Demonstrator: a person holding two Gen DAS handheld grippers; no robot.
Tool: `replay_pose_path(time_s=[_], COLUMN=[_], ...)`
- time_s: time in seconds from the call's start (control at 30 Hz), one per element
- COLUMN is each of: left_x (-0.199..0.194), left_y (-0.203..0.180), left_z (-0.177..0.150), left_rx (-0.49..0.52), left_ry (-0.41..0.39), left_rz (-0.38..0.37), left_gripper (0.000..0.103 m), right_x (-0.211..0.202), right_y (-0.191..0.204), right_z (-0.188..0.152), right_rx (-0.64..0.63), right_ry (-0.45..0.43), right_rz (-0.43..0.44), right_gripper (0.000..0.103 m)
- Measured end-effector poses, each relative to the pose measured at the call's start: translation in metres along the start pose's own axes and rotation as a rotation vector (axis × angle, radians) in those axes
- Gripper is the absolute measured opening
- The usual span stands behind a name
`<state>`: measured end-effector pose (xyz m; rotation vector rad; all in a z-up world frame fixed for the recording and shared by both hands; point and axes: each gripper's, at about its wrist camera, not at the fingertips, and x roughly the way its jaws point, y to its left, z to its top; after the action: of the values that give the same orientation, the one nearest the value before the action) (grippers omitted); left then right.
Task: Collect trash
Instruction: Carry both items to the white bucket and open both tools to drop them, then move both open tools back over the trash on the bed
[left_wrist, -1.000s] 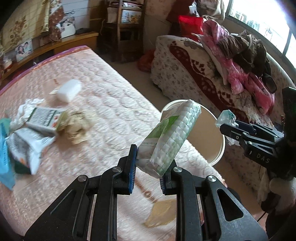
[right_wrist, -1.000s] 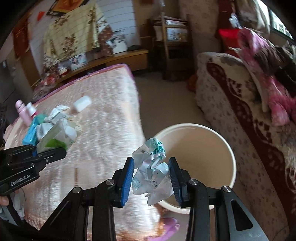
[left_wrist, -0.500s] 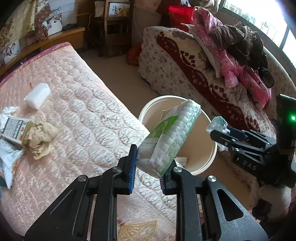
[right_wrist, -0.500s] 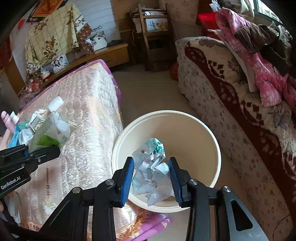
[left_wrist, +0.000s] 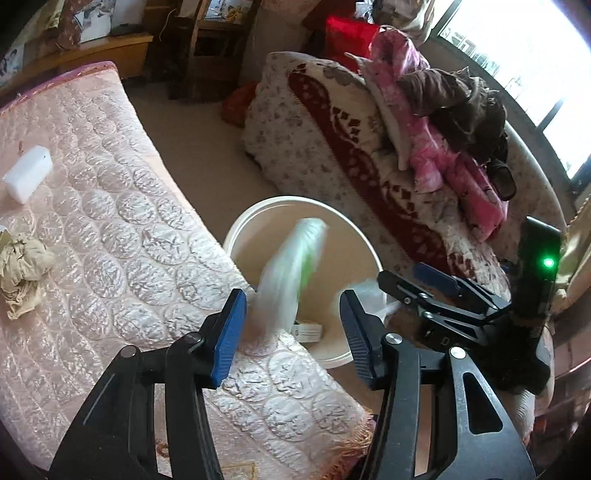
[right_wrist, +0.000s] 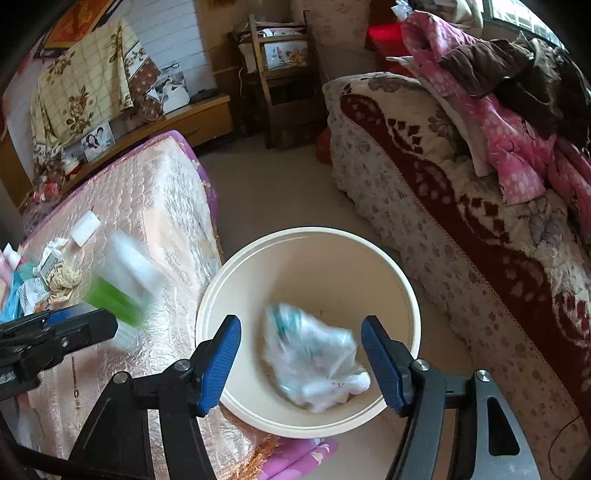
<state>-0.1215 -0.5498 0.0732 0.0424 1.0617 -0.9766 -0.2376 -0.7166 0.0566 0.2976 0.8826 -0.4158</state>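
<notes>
Left wrist view showed the left gripper with its blue pads spread apart, the jaws having just been opening; between them a green-and-white tissue pack appeared as a blur, free of both pads, over the near rim of the cream bucket that stood on the floor between the quilted pink mattress and the flowered sofa. A small white label lay on the bucket's bottom. On the mattress, well apart from the bucket, lay a crumpled beige paper and a white block. Right wrist view showed the right gripper likewise with fingers apart, its jaws also just having been opening, and a crumpled clear plastic wrapper blurred between them, touching neither pad, inside the bucket's mouth. From that side the tissue pack was a smear beside the bucket's left rim, above the mattress edge, just over the left gripper's black frame. More litter sat clustered at the mattress's far left.
</notes>
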Motion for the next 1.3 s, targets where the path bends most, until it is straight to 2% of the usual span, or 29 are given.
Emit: replay_pose_path(time_s=[0.23,0.5,0.63,1.03,1.3], left_x=[-0.006,-0.025,-0.038,-0.097,-0.141], left_y=[-0.001,0.012,0.023,0.062,0.107], left_z=[-0.007,-0.017,-0.023,-0.045,-0.070], left_rx=[0.034,0.041,0.030,-0.003,-0.053], left_ry=[-0.003,-0.049,-0.069,-0.158,-0.196], left_rz=[0.051,0.155,0.185,0.275,0.349], left_gripper=[0.051,0.051,0.051,0.051,0.051], right_x=[0.002,0.000,-0.003,-0.017,-0.020], right_y=[0.002,0.023,0.036,0.094,0.141], right_z=[-0.005,-0.009,-0.010,-0.007,-0.008], right_rx=[-0.002,-0.037,-0.048,-0.128,-0.188], right_ry=[0.016,0.016,0.013,-0.007,-0.010], right_rz=[-0.001,0.015,0.028,0.070,0.118], right_gripper=[0.065,0.065,0.065,0.067,0.068])
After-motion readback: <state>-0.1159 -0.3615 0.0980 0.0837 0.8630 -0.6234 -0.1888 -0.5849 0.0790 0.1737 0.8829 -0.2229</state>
